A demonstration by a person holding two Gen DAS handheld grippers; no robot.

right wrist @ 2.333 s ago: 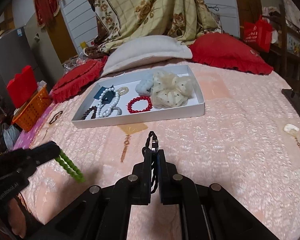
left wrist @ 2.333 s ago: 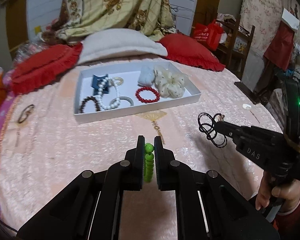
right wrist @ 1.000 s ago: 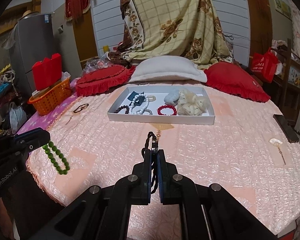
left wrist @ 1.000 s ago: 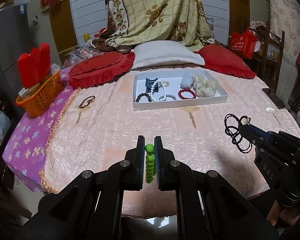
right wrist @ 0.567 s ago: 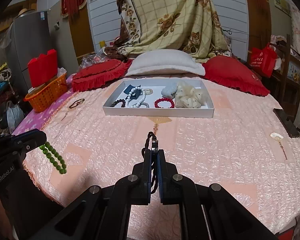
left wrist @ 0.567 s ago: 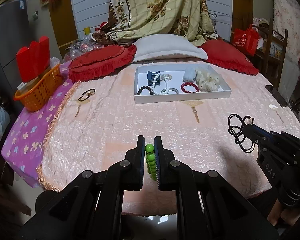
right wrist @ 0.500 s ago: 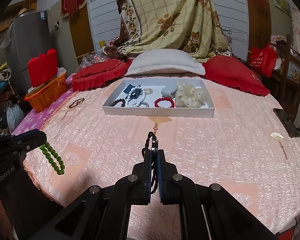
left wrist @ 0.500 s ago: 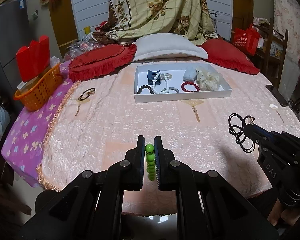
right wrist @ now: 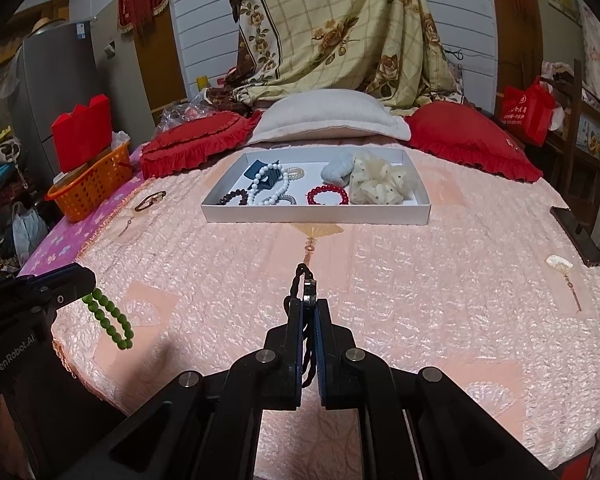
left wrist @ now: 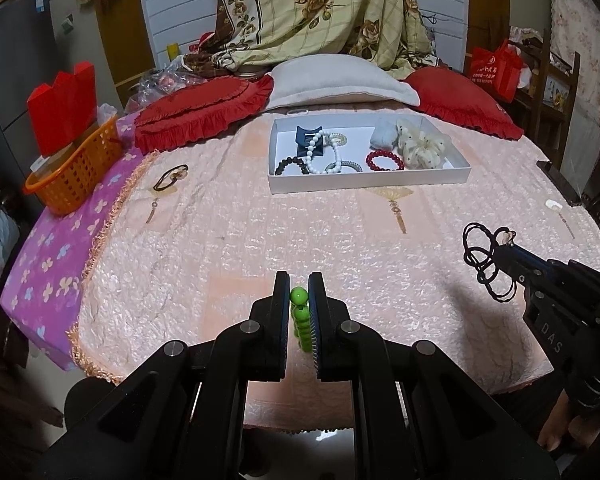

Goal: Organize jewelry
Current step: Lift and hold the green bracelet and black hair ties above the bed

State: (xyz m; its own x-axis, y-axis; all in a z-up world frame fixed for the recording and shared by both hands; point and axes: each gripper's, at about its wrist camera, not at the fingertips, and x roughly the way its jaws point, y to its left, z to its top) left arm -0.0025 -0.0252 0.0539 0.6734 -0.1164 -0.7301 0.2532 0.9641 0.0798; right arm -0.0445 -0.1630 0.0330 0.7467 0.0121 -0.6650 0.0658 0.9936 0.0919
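My left gripper (left wrist: 299, 280) is shut on a green bead bracelet (left wrist: 302, 320), which hangs in the air over the near edge of the pink bedspread; in the right wrist view the green bead bracelet (right wrist: 109, 317) dangles from the left gripper (right wrist: 85, 283). My right gripper (right wrist: 308, 305) is shut on a bunch of black hair ties (right wrist: 300, 280), seen from the left as looped black hair ties (left wrist: 485, 258) at the right gripper (left wrist: 500, 246). A white tray (left wrist: 364, 182) far ahead holds bracelets, a pearl string and scrunchies.
Another hair tie (left wrist: 171, 176) lies on the left of the bed, and a small pale hairpin (right wrist: 560, 262) on the right. An orange basket (left wrist: 74, 166) sits at the left edge. Red cushions (right wrist: 196, 146) and a white pillow (right wrist: 328, 118) lie behind the white tray (right wrist: 320, 213).
Over the last two seconds both grippers pulled back and up from the tray with their loads still held. In the last half second nothing has visibly moved.
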